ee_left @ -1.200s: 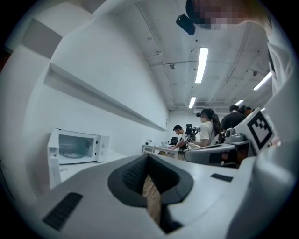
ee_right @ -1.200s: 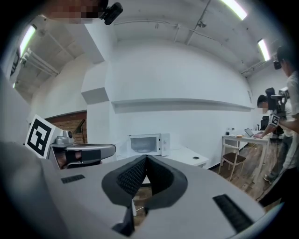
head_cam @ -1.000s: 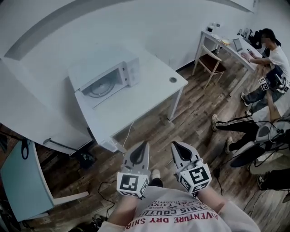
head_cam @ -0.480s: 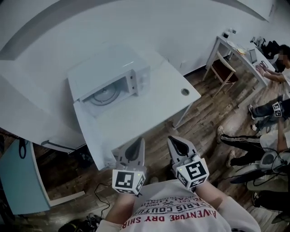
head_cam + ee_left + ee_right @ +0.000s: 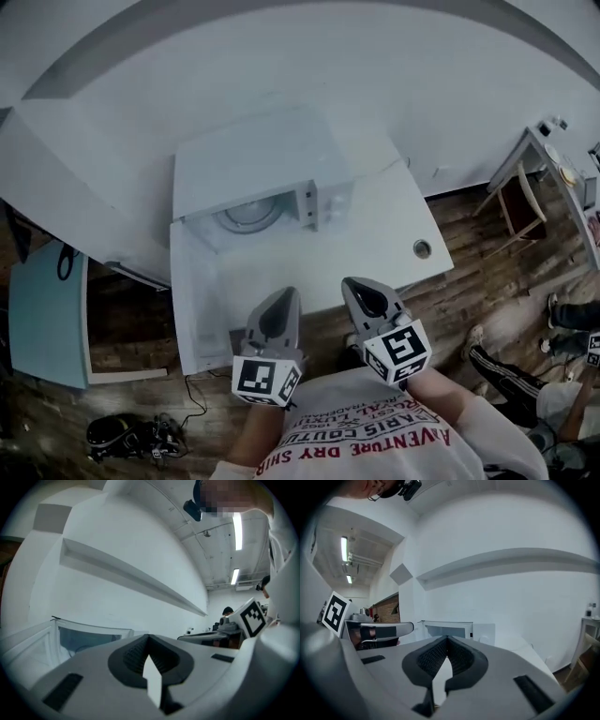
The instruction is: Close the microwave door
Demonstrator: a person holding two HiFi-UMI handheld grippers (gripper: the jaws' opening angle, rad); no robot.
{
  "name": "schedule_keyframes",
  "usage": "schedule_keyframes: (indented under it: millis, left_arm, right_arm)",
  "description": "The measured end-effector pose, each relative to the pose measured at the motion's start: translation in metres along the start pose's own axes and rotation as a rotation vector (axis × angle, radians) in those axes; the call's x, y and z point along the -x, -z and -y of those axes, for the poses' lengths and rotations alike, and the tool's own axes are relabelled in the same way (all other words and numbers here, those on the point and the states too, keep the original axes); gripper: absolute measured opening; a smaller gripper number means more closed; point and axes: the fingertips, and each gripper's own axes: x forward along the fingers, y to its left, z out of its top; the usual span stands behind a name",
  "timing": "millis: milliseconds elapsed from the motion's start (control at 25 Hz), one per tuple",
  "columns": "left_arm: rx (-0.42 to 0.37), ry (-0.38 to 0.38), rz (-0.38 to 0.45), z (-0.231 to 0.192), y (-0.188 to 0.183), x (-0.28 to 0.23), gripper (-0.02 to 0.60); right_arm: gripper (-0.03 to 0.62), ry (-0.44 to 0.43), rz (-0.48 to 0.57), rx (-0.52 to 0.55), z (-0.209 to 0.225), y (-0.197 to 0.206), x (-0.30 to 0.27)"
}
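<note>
**Microwave being brought nearer, door untouched**

Closer and more centred than a second ago, the microwave is now being faced squarely in the head view, while the seated people are being pushed off toward the right edge. At the left, the door is being left swung wide open on its left-hand hinge, so the cavity and its turntable are being exposed. Just this side of the table, the left gripper is being held with its jaws clenched on nothing, well apart from the door. Beside it, the right gripper is likewise being carried pressed together and empty, aimed at the microwave's front. Nothing of the closing is judged done. Only the approach is being made, and the door is yet to be reached and pushed round to the front.
</note>
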Motion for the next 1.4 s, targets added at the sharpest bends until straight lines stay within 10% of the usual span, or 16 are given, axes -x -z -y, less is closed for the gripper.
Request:
schedule_keyframes:
  millis: [640,1400]
  left_arm:
    - [0.01,-0.4,-0.042,-0.039,0.001,-0.039,0.003]
    - [0.004,-0.665,-0.011,-0.131,-0.012,0.037,0.003]
  right_arm:
    - [0.009,-0.209,-0.075,0.155,0.111,-0.026,-0.119]
    - [0.009,-0.02,-0.137,0.188,0.139,-0.027,-0.193]
